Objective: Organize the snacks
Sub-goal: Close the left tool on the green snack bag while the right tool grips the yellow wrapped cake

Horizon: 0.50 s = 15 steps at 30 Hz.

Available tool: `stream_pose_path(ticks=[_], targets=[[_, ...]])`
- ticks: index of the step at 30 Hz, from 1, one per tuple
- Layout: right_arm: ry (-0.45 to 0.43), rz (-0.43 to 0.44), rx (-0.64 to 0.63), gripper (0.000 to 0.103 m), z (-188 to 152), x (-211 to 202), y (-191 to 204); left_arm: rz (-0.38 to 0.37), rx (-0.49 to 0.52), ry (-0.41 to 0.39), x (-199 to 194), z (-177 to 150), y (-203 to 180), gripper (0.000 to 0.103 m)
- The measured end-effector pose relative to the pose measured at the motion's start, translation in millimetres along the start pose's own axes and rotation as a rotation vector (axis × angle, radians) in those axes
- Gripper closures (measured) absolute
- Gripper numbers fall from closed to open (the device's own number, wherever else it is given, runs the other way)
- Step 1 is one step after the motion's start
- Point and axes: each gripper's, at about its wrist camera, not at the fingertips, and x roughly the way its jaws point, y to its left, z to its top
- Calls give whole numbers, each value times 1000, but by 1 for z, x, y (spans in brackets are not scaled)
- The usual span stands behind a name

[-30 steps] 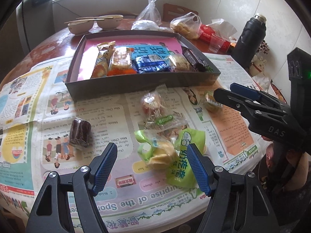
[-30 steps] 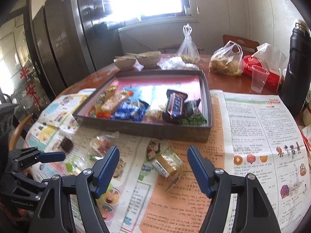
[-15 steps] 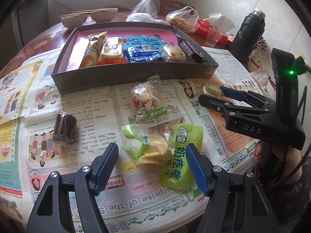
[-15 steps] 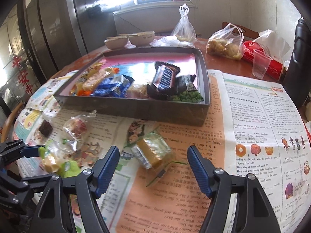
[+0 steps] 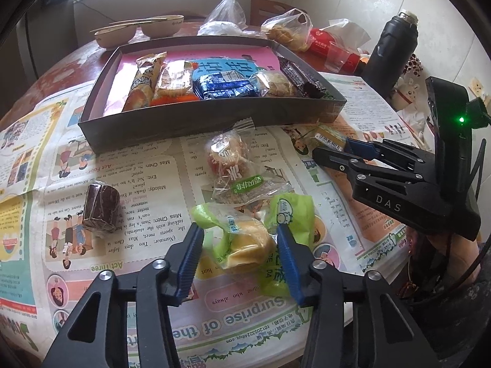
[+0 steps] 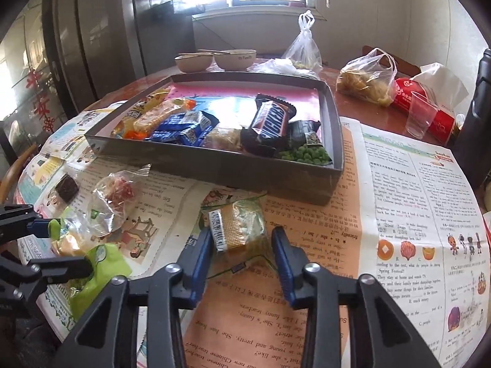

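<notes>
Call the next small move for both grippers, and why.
Probably close both. The left gripper straddles the green-wrapped cake, the right gripper the gold-wrapped snack; both look not yet clamped, and the tray waits ahead.

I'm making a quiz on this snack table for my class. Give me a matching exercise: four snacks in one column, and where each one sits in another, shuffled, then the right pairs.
Snacks
1. Snickers bar
2. yellow cake in green wrapper
3. gold cracker pack
4. brown cake

Places
A. between the left gripper's open jaws
B. alone on the newspaper, far from both grippers
C. inside the tray
D. between the right gripper's open jaws

Pairs: 1-C, 2-A, 3-D, 4-B
</notes>
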Motion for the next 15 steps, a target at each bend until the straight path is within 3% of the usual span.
stream_pose_path(ticks=[1, 15], targets=[[-1, 8, 1, 68, 0, 0, 0, -3, 2, 0, 0, 0, 0, 63], [-46, 113, 49, 69, 3, -23, 2, -58, -32, -6, -18, -7, 11, 64]])
